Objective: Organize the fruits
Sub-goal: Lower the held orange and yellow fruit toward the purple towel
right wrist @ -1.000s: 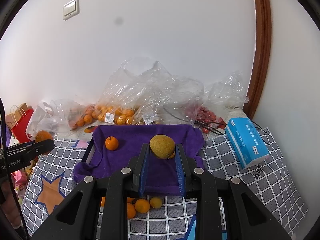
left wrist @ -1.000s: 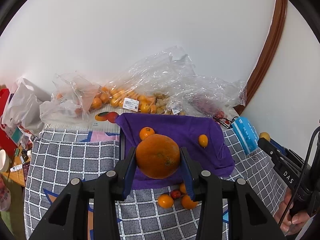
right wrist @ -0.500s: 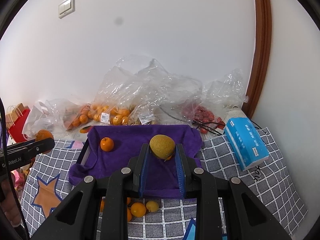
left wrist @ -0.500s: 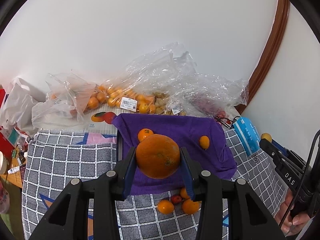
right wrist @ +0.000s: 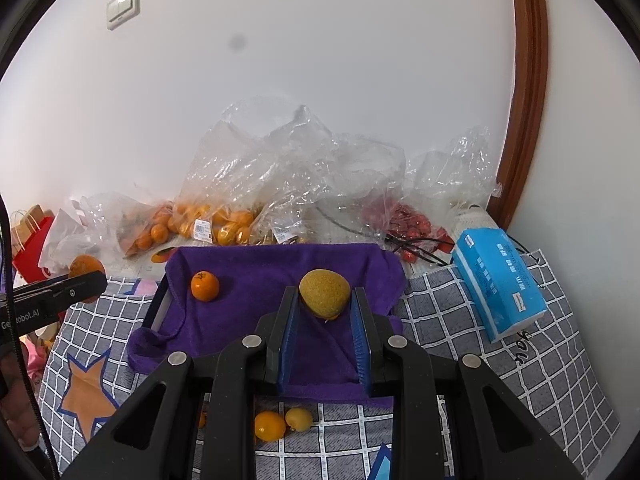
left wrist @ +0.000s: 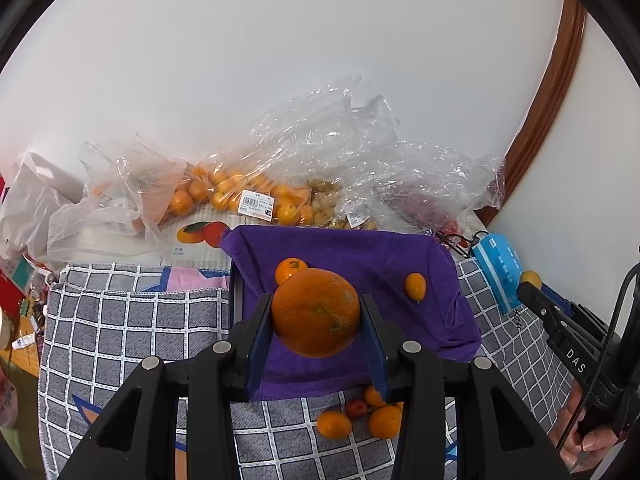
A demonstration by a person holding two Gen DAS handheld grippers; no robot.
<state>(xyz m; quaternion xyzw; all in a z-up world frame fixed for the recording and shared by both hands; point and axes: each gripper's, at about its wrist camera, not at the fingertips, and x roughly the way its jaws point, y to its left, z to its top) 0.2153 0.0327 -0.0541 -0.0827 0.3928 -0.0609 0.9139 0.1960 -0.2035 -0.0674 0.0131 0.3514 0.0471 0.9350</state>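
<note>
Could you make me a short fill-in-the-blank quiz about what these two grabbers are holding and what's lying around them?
1. The left gripper is shut on a large ____.
2. The right gripper holds a yellow-green fruit above a ____ coloured cloth.
3. The tissue pack on the checked cover is ____ in colour.
4. The bags by the wall are made of clear ____.

Missing words: orange; purple; blue; plastic

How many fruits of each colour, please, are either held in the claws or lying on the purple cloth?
Orange: 3, namely the large orange in the left claw, plus the mandarin and the small oval fruit on the purple cloth.
Yellow-green: 1, the round fruit in the right claw.
Total: 4
</note>
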